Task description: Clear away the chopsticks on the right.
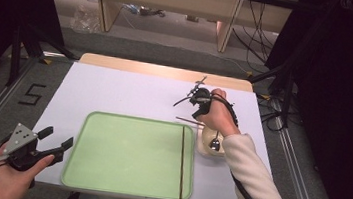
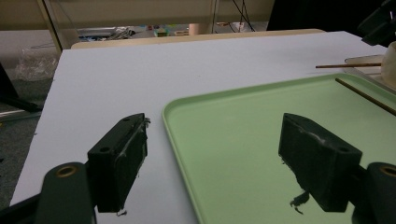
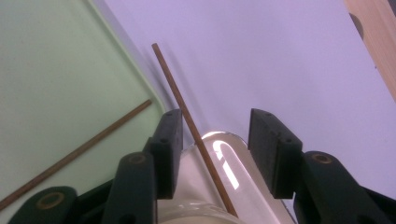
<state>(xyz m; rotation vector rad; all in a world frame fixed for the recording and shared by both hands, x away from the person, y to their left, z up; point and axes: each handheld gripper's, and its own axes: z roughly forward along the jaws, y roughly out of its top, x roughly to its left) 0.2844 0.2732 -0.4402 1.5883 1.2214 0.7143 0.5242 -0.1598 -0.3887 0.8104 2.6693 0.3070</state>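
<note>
The bench (image 1: 130,91), covered in a pale sheet, is carrying everything, and the high view is taking in its whole top along with the grey floor around it. A green tray (image 1: 127,157) is lying at the near middle of it. From above, one thin brown chopstick (image 1: 182,160) is lying inside the tray, running along its right wall. The left gripper view is catching just the far tip of that stick at its right edge, while the right gripper view is showing a longer stretch of it (image 3: 79,151) on the green surface.

Just beside the tray's right rim a cream holder (image 1: 208,146) is sitting with a metal spoon (image 1: 215,143) in it, the person's right hand partly covering it from above. The right gripper view is looking straight down onto the holder's glossy rim (image 3: 201,186).

A second chopstick (image 3: 187,119) is resting across that holder, its tip reaching out over the bench beside the tray; from above it is showing as a short brown line (image 1: 187,120).

The right gripper (image 3: 215,140) is hovering above the holder, released, its jaws standing either side of the second chopstick without touching it. The left gripper (image 2: 212,161) is waiting over the tray's near left corner, jaws spread wide and gripping nothing.
</note>
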